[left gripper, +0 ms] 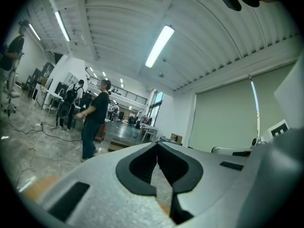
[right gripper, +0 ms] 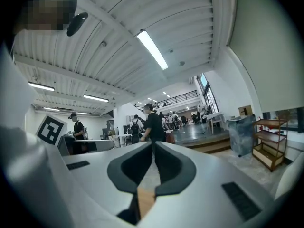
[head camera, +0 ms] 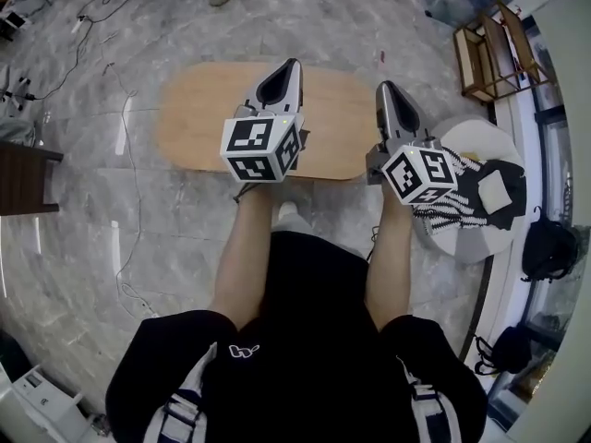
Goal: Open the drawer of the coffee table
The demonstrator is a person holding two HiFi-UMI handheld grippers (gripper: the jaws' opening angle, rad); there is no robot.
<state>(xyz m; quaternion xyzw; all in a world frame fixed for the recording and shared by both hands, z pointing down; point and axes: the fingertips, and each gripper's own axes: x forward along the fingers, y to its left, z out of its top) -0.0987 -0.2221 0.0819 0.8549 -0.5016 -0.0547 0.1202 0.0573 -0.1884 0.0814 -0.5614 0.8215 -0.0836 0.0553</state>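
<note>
The coffee table [head camera: 199, 118] has an oval, light-wood top and stands on the marble floor right in front of me. No drawer shows in any view. My left gripper [head camera: 294, 63] is held level over the table's middle, its jaws shut with nothing between them. My right gripper [head camera: 383, 86] hovers over the table's right end, also shut and empty. In the left gripper view the fingertips [left gripper: 157, 146] meet, with a sliver of the wooden top [left gripper: 33, 186] below. In the right gripper view the tips [right gripper: 153, 144] touch above a strip of the wooden top [right gripper: 145, 201].
A round white side table [head camera: 480, 137] with a striped cloth [head camera: 462, 206] stands at the right, a wooden shelf [head camera: 489, 53] behind it. Cables [head camera: 120, 155] trail across the floor at the left, near a dark bench [head camera: 23, 178]. A person [left gripper: 95, 122] stands beyond the table.
</note>
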